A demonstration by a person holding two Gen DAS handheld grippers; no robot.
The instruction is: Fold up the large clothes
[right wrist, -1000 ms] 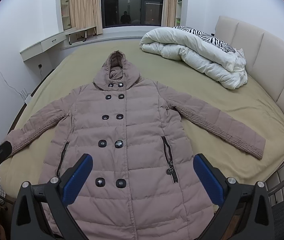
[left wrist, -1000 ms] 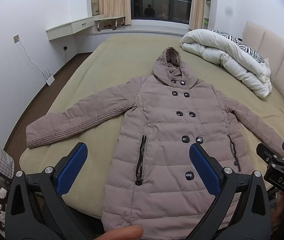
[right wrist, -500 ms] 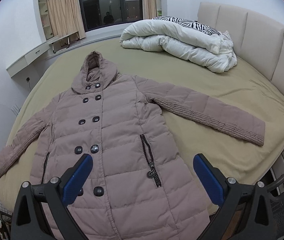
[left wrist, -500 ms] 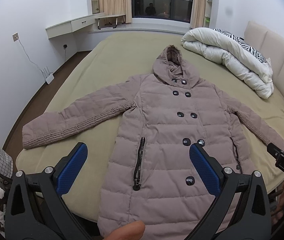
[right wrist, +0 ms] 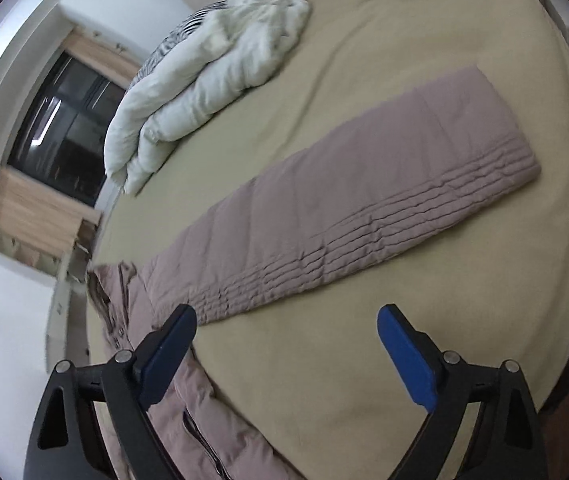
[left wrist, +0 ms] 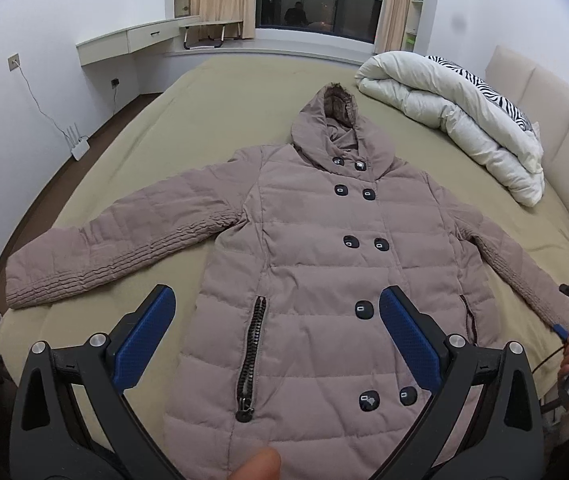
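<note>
Coat [left wrist: 324,280] spread flat, buttoned, on bed [left wrist: 212,120]. Left gripper [left wrist: 276,332] released, empty. Right gripper [right wrist: 286,344] closing, nothing between, sleeve [right wrist: 364,208] at 12 o'clock. Best pinched at cuff, then swung across chest.

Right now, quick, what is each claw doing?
Left gripper: open, holding nothing, above the puffy mauve hooded coat.
Right gripper: jaws closing, nothing between them yet, near the coat's sleeve.
</note>
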